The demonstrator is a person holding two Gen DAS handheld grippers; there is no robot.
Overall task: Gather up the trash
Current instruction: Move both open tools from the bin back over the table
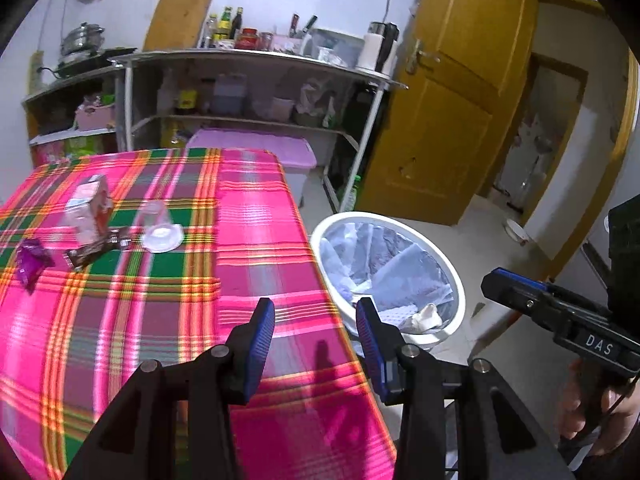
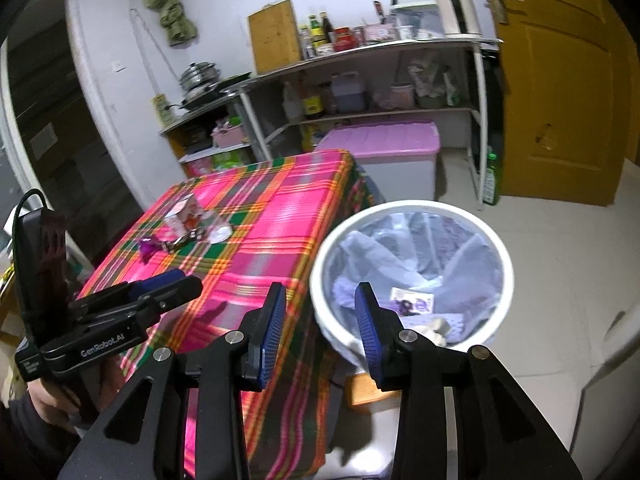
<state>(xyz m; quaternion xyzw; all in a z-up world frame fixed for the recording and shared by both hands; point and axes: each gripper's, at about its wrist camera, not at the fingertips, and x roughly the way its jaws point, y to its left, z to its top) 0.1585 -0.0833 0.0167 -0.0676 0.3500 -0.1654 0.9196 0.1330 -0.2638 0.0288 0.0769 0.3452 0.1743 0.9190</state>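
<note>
On the plaid tablecloth (image 1: 256, 240) lie a pink carton (image 1: 90, 210), a clear plastic cup (image 1: 158, 226), a brown wrapper (image 1: 96, 248) and a purple wrapper (image 1: 32, 262); they also show small in the right wrist view, around the carton (image 2: 182, 212). A white bin (image 1: 456, 280) with a clear liner stands on the floor at the table's right edge and holds a crumpled tissue (image 1: 426, 316) and a printed wrapper (image 2: 412, 300). My left gripper (image 1: 316, 322) is open and empty above the table's right edge. My right gripper (image 2: 320, 306) is open and empty between table and bin (image 2: 412, 206).
A metal shelf rack (image 1: 256, 60) with bottles and containers stands behind the table, with a purple-lidded storage box (image 1: 280, 146) under it. A yellow door (image 1: 460, 92) is open at the right. A green bottle (image 2: 492, 176) stands on the tiled floor.
</note>
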